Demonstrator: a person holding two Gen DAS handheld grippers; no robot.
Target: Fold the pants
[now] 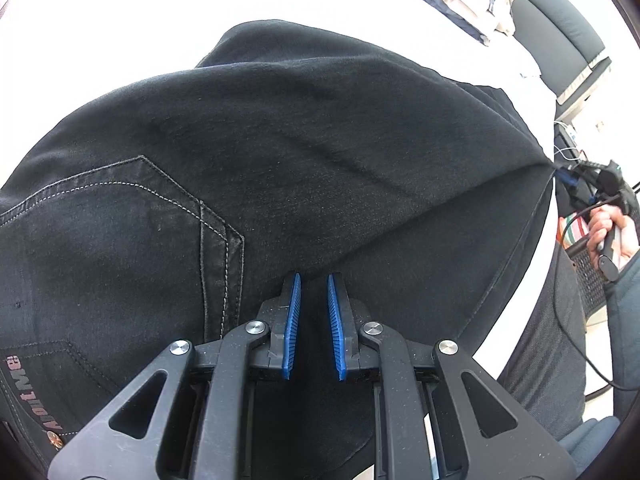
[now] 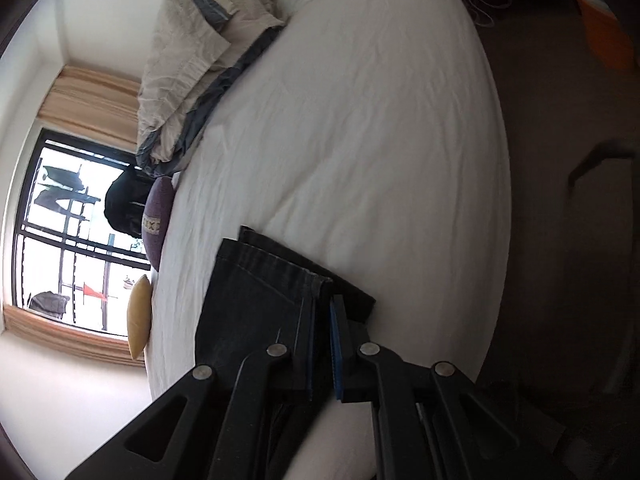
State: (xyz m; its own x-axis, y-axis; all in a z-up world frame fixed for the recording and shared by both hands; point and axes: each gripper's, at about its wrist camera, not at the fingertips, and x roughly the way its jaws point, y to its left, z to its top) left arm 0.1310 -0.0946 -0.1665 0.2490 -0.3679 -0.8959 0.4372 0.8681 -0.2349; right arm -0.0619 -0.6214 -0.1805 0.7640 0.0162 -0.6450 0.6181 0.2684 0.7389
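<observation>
Left wrist view: the black denim pants with white stitching (image 1: pixel 248 184) lie spread over the white bed sheet (image 1: pixel 120 12), back pocket at left, one layer lifted into a taut ridge running to the right. The left gripper (image 1: pixel 314 300) is clenched low on the cloth; fabric seems to run between its blue ribbed pads (image 1: pixel 294 320), tho the actual pinch is hidden. At far right the right gripper (image 1: pixel 568 178), in a person's hand (image 1: pixel 608 232), grips the pulled corner.

To do it well, I'd judge: keep left as anchor, hold tension even w/ right, lay the edge over square to the seam, let go only once flat.

Right wrist view: the right gripper is clamped on the hem end of the pants, layers stacked at the pads. Sheet is wrinkled but mostly bare. A rumpled beige-and-grey duvet (image 2: pixel 200 48) is bunched at the far end, a purple round cushion (image 2: pixel 158 220) and a mustard cushion (image 2: pixel 138 320) sit by the barred window (image 2: pixel 68 236).
</observation>
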